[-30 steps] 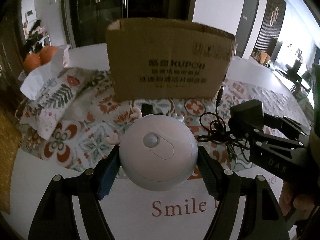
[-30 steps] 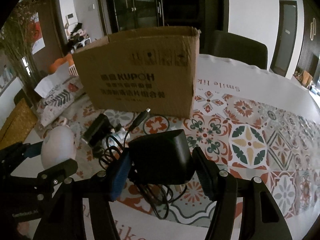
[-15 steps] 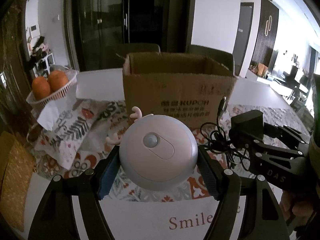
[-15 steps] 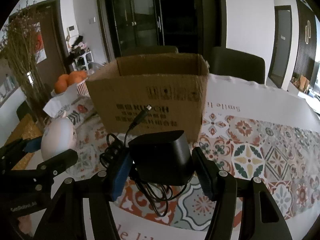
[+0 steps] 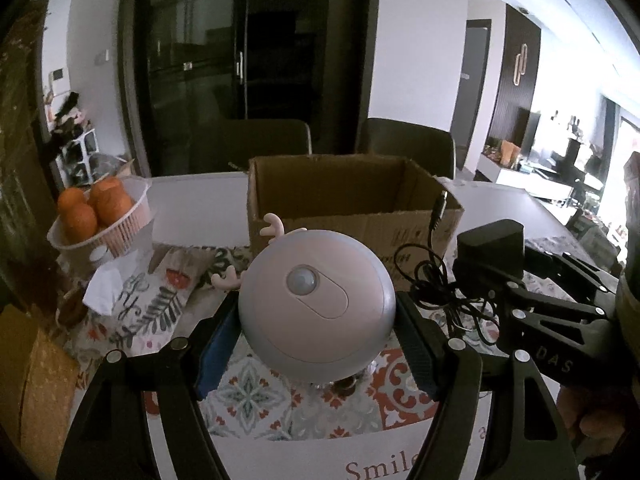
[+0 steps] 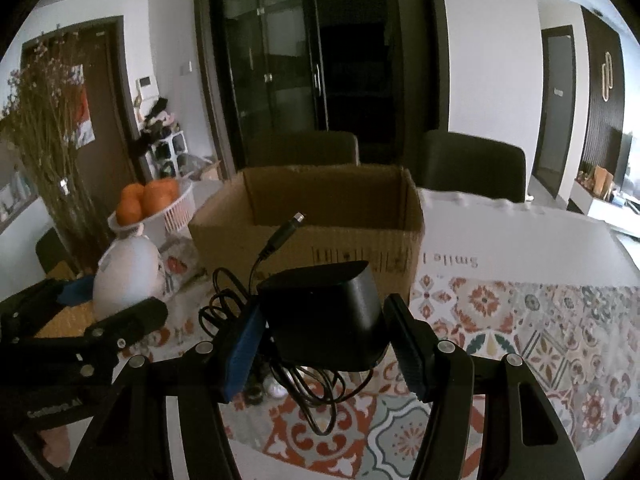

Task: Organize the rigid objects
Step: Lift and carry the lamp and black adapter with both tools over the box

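My left gripper (image 5: 316, 344) is shut on a round white night light with small antlers (image 5: 316, 304), held up in the air in front of the open cardboard box (image 5: 352, 208). My right gripper (image 6: 326, 350) is shut on a black power adapter (image 6: 328, 316); its tangled black cable (image 6: 316, 396) hangs below and the plug tip sticks up. The box (image 6: 320, 232) stands just beyond it, its inside showing. The night light also shows at the left of the right wrist view (image 6: 128, 276). The adapter shows at the right of the left wrist view (image 5: 492, 248).
A white basket of oranges (image 5: 100, 216) stands left of the box, with a white tissue pack (image 5: 104, 292) near it. A patterned tablecloth (image 6: 540, 320) covers the table. Two dark chairs (image 6: 472, 168) stand behind the table. Small items (image 6: 264, 392) lie on the cloth under the adapter.
Both grippers have risen with their objects. The box now sits lower in both views and its open inside shows.
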Motion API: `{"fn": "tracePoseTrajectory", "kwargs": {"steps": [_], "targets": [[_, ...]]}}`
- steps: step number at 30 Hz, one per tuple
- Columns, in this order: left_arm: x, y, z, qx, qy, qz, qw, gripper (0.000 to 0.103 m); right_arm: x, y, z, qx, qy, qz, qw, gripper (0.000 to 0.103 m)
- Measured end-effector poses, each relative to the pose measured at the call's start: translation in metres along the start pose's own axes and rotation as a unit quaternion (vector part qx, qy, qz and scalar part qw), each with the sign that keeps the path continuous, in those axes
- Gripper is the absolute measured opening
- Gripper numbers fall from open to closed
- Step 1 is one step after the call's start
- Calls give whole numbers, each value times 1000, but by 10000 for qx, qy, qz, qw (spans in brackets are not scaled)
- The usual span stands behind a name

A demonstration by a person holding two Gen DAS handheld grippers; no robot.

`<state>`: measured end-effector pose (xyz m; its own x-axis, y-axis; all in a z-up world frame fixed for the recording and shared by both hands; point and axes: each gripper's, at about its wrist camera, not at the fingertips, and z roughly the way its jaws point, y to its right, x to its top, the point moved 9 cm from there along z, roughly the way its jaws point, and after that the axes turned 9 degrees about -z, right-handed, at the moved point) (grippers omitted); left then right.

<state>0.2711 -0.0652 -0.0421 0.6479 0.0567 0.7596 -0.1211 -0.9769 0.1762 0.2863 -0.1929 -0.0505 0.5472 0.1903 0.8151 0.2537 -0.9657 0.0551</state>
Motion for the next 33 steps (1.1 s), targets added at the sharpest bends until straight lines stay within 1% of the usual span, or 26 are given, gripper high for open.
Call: {"fn": "tracePoseTrajectory", "kwargs": {"steps": [11, 16, 24, 33], "targets": [[46, 8, -8, -33, 358, 356, 9987, 74, 40, 3, -7, -130, 334, -38, 9994, 62], [65, 9, -7, -73, 434, 406, 9982, 74, 58, 7, -6, -194, 459, 19, 9988, 62], [86, 6, 3, -67, 419, 478, 9980, 74, 81, 10, 2, -197, 490, 10, 9986, 62], [101, 3, 28, -107, 227, 317, 9992, 74, 99, 15, 21, -182, 392, -33, 9991, 59]]}}
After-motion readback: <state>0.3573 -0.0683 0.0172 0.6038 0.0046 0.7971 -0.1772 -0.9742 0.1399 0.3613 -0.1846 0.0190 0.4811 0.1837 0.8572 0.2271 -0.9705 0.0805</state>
